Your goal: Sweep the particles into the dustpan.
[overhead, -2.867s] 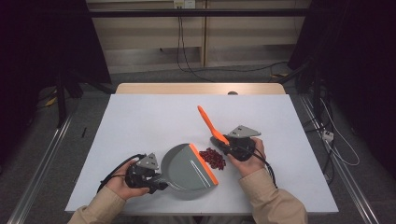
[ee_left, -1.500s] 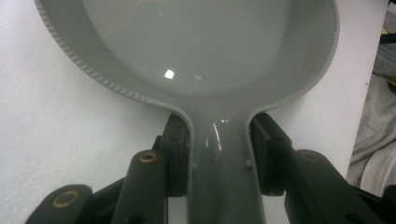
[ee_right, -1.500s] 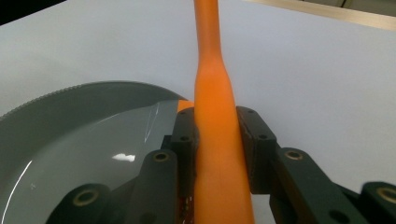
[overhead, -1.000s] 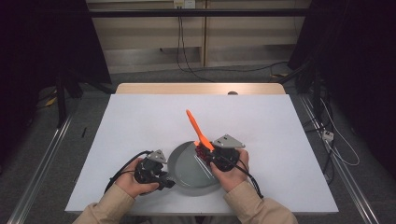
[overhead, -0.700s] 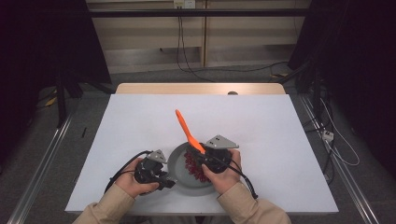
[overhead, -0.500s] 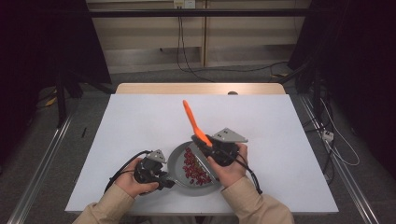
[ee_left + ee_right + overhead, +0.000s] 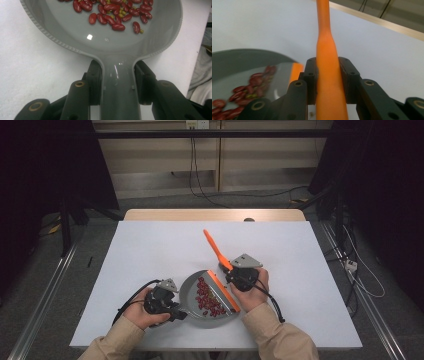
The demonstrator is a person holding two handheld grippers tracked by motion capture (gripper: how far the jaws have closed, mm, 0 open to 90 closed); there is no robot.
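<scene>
The left gripper point(image 7: 172, 309) clamps the handle of a grey pan point(image 7: 105, 47), and the right gripper point(image 7: 235, 278), just right of the pan, is closed on an orange scraper's handle point(image 7: 327, 75). Both rest over a white table point(image 7: 150, 250), the pan near its front edge, before a dim room with cables along the wall. Red beans point(image 7: 206, 297) and a few yellowish bits lie in the pan. The scraper's blade point(image 7: 223, 291) seems to rest on the pan's right rim, its edge blurred in the right gripper view.
</scene>
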